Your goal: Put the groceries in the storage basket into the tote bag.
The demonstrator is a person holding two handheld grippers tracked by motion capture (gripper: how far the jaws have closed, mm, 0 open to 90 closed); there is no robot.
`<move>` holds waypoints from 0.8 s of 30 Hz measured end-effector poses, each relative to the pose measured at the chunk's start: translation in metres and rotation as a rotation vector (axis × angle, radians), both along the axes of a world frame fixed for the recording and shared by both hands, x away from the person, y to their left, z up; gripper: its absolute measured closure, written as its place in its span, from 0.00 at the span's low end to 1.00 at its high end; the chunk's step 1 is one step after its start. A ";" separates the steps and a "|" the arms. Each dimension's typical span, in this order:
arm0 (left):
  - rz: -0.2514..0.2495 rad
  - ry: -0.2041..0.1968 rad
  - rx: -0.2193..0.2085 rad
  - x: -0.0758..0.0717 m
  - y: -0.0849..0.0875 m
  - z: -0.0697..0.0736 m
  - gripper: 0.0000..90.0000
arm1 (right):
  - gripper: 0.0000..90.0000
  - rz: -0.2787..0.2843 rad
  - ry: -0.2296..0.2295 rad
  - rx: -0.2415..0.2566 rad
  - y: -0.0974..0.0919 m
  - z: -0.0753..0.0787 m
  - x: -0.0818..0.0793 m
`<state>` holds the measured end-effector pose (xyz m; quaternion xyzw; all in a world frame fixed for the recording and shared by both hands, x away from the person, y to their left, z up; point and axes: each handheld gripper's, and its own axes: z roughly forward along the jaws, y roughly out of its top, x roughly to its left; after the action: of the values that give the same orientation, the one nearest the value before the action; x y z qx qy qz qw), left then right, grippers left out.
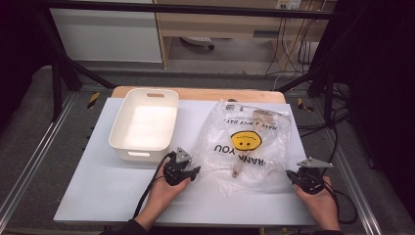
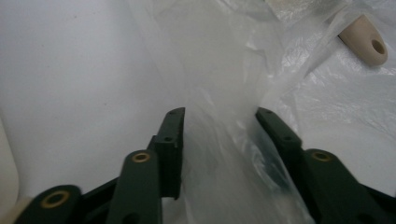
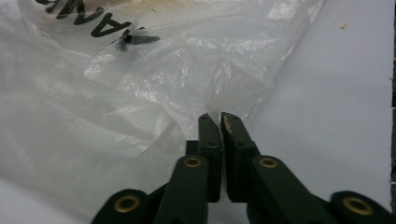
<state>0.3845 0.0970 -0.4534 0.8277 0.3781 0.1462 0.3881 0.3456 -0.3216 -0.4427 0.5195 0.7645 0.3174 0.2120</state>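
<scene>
A clear plastic bag (image 1: 249, 122) printed with a yellow smiley and black letters lies flat on the white table, right of centre. A pale wooden utensil (image 1: 238, 167) lies inside it, and its handle end (image 2: 369, 43) has a hole. My left gripper (image 1: 195, 171) is at the bag's near left edge. Its jaws stand apart around a raised fold of the film (image 2: 224, 140), so the left gripper (image 2: 219, 112) is open. My right gripper (image 1: 292, 175) sits at the bag's near right corner. In the right gripper view the right gripper (image 3: 217, 116) is shut, pinching the bag's edge (image 3: 210, 100).
An empty white plastic bin (image 1: 122, 122) stands at the back left of the table (image 1: 98, 191), just beyond my left hand. Bare table runs along the front edge between the hands. A metal frame and cables surround the table.
</scene>
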 end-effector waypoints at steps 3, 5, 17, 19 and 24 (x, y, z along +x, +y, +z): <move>-0.007 -0.006 -0.004 -0.002 0.001 -0.001 0.81 | 0.74 0.004 -0.020 0.015 0.003 0.004 -0.003; -0.015 -0.004 -0.011 -0.004 0.001 -0.001 0.84 | 0.57 -0.006 -0.017 0.039 0.004 0.006 -0.005; -0.051 -0.012 -0.002 -0.012 -0.002 0.000 0.88 | 0.08 -0.057 -0.033 0.063 0.009 0.010 -0.020; -0.056 -0.014 -0.001 -0.014 -0.002 0.000 0.88 | 0.07 -0.057 -0.018 0.069 0.009 0.005 -0.022; -0.059 -0.014 -0.001 -0.015 -0.002 -0.001 0.89 | 0.06 -0.030 0.021 0.048 0.013 -0.008 -0.028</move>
<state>0.3695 0.0949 -0.4539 0.8373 0.3506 0.1404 0.3954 0.3173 -0.3088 -0.4512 0.5391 0.7510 0.3269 0.1961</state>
